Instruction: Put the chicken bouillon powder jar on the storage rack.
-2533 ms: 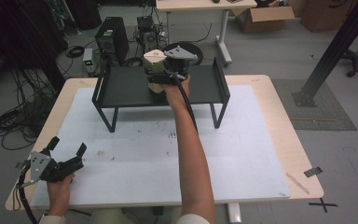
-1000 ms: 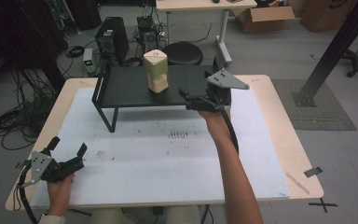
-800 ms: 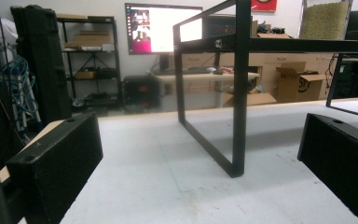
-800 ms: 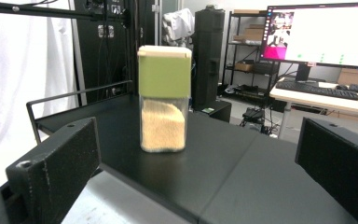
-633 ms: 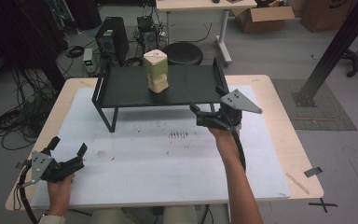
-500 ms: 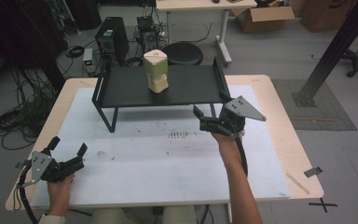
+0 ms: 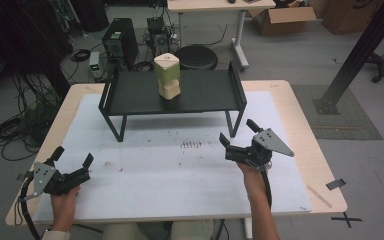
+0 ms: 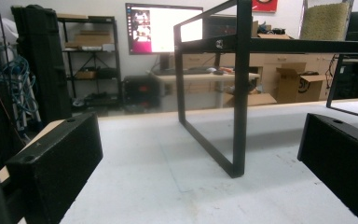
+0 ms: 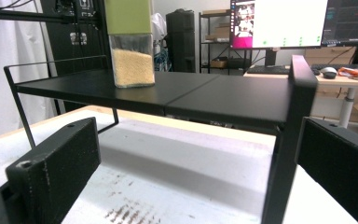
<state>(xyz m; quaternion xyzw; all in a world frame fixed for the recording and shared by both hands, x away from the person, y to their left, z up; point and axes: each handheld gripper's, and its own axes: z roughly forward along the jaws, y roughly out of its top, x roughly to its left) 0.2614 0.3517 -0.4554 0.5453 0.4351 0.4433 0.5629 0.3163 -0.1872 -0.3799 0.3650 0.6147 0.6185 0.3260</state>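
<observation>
Since the earlier frames the right gripper point(image 7: 237, 137) has left the container on the shelf and drawn back toward the person's side of the desk point(image 7: 290, 200), while the left gripper point(image 7: 72, 157) has kept its place near the front left corner. That left gripper lies low on the white mat point(image 7: 170, 180), jaws spread wide and holding nothing; its own view looks along the mat at the near leg of the black shelf point(image 8: 237, 93), which suggests a hand simply parked out of the way. Behind it, the shelf point(image 7: 200, 92) stands on its legs across the back of the mat, a raised black platform with upturned ends. The container point(image 7: 167, 75), a clear canister with a green top and a pale grainy filling, stands upright on the shelf a little left of its middle, well apart from both grippers; its square footing and central spot make it look deliberately set down and stable. To the right, the right gripper hovers low just in front of the shelf's right front leg, jaws parted and empty, pointing back toward the shelf; in its view the canister point(image 9: 130, 51) sits beyond the shelf's edge. Judging by this, the placing looks finished and both hands are at rest.
</observation>
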